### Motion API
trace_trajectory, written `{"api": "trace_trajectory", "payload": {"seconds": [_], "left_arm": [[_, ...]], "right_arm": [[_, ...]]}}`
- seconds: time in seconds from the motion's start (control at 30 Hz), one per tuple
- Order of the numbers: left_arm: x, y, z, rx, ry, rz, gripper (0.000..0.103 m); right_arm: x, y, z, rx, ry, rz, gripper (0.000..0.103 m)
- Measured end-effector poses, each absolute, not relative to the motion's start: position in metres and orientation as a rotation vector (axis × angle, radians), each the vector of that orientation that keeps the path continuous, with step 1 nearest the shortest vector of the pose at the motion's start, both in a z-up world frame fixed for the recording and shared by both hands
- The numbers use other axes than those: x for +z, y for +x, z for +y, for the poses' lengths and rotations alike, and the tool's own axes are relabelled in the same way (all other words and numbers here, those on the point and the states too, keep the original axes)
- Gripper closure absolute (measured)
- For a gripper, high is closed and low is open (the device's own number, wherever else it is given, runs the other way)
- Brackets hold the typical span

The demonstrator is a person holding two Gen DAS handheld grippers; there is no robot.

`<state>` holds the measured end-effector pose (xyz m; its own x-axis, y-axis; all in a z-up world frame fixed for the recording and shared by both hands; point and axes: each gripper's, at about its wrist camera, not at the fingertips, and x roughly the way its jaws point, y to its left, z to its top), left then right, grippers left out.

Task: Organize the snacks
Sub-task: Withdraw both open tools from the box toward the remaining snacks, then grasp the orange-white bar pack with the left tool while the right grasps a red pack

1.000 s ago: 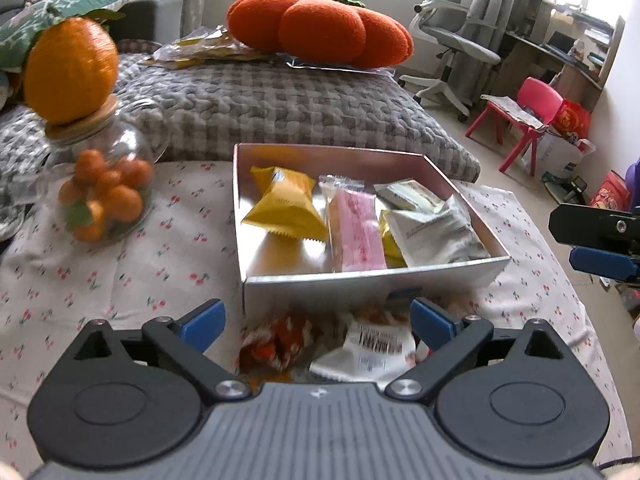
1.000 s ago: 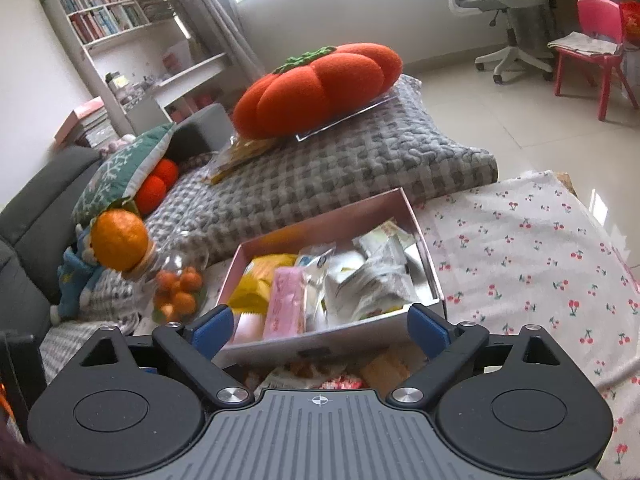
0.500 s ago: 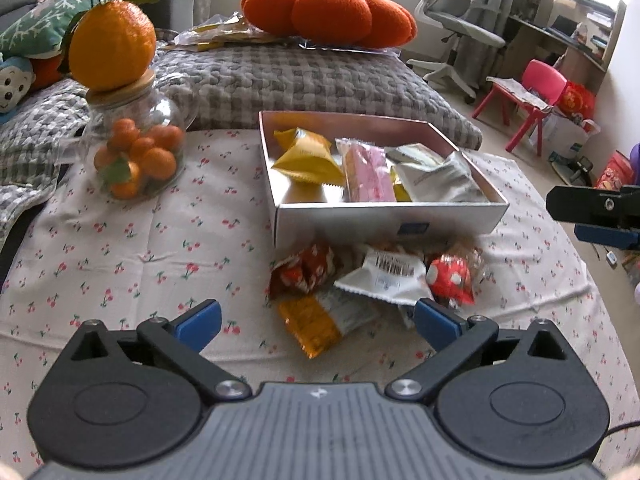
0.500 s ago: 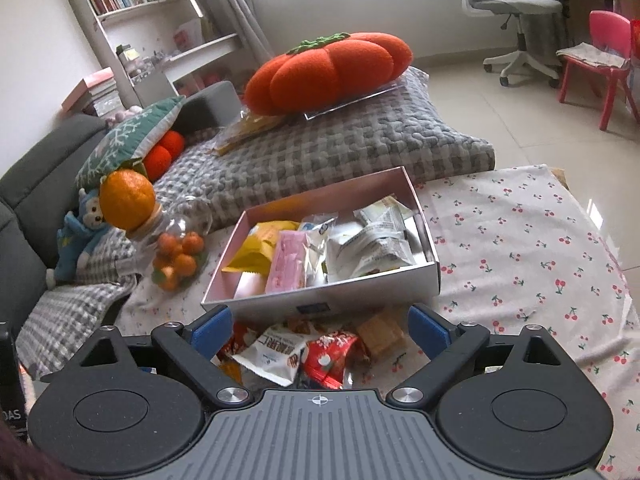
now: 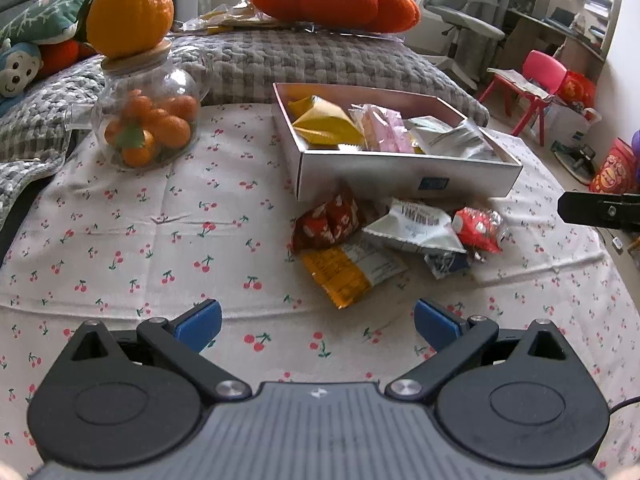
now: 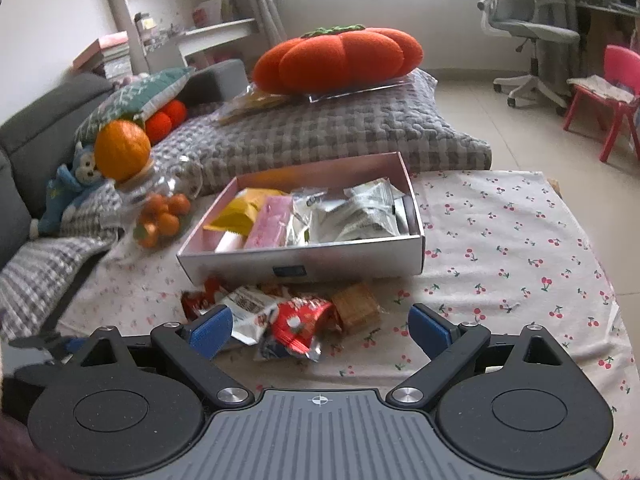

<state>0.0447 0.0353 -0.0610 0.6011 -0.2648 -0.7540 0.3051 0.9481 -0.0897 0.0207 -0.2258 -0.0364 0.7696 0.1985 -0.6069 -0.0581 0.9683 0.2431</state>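
White cotton printed with small red cherries covers the desk [image 5: 160, 240], creased in soft folds, and on it sits a shallow rectangular cardboard box [image 5: 404, 176] with a smooth silvery-white outer wall and a pinkish inner face. Inside the box lie crinkled packets: a yellow pillow-shaped pack [image 5: 324, 126], a pale pink wrapped bar [image 5: 386, 132] and glossy silver foil sachets [image 5: 452, 140]. Just in front of the box, on the cloth, a loose heap of snacks touches and overlaps: a red-brown crumpled packet [image 5: 330, 220], a flat orange-and-white sachet [image 5: 346, 272], a white foil pack [image 5: 416, 226] with dark print, and a small shiny red packet [image 5: 478, 228]; from the right wrist view a square golden-brown wrapped biscuit [image 6: 356, 306] lies at the heap's right edge. Left of the box stands a round clear glass jar [image 5: 148, 120] of small oranges, its wooden lid topped by one large dimpled orange [image 5: 130, 14]. The left tongs [image 5: 318, 322] hang wide apart over bare cloth, holding nothing. The right tongs [image 6: 320, 330] are likewise spread wide and empty, just above the near edge of the heap. Behind, a plush orange pumpkin cushion [image 6: 340, 60] rests on a grey waffle-knit blanket [image 6: 320, 132].
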Motion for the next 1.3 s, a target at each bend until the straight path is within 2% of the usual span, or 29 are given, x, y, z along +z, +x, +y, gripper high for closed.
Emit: {"api": "trace_trajectory", "payload": {"seconds": [0.33,0.9,1.17,1.3], "left_arm": [[-0.084,0.040,0.043,-0.363,0.105,0.874,0.000],[-0.101,0.045,0.026,-0.451,0.155,0.793,0.000],[-0.102,0.056,0.011,-0.518,0.231,0.726,0.003],[-0.100,0.066,0.005,-0.538,0.249,0.719,0.007]], "right_arm": [[-0.054,0.017,-0.216,0.198,0.120,0.683,0.007],[-0.078,0.031,-0.218,0.219,0.114,0.710,0.007],[-0.085,0.048,-0.213,0.181,0.097,0.720,0.007],[-0.086,0.061,-0.209,0.134,0.109,0.729,0.007]]}}
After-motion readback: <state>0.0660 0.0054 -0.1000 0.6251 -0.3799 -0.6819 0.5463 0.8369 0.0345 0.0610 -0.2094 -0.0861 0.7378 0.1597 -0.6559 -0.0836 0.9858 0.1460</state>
